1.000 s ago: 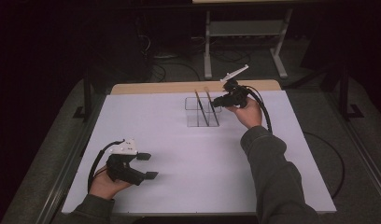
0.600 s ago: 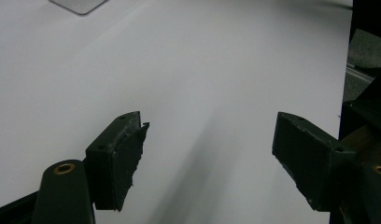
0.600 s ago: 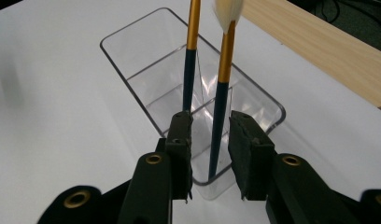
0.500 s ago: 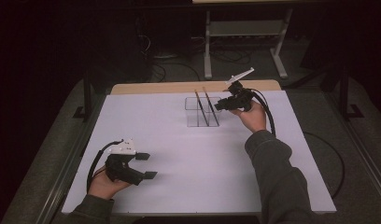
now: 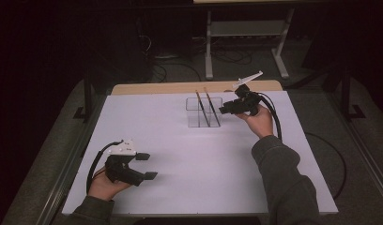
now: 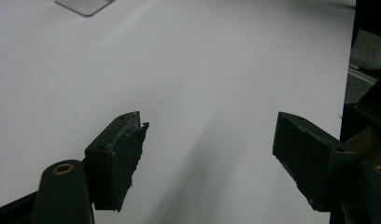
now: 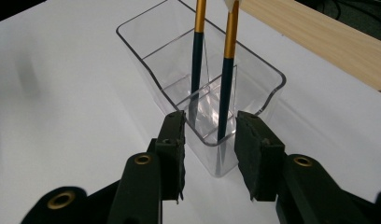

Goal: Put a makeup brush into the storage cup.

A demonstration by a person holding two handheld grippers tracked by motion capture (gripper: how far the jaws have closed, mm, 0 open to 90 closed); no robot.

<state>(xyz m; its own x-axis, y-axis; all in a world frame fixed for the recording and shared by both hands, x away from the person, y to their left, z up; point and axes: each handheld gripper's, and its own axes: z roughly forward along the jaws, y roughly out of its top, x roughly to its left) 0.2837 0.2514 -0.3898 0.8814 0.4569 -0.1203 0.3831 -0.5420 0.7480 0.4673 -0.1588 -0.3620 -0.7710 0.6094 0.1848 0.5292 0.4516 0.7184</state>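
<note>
The right gripper (image 7: 207, 154) hung released, jaws parted, just beside the clear bin (image 7: 151, 51) holding two pencils (image 7: 197, 60). The left gripper (image 5: 145, 165) rested wide open, well apart.

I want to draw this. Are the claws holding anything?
No. The left claw is open over the white table; the right claw is open beside the clear plastic holder.

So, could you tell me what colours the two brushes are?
The brushes are gold above, dark blue below; clearest in the right gripper view.
</note>
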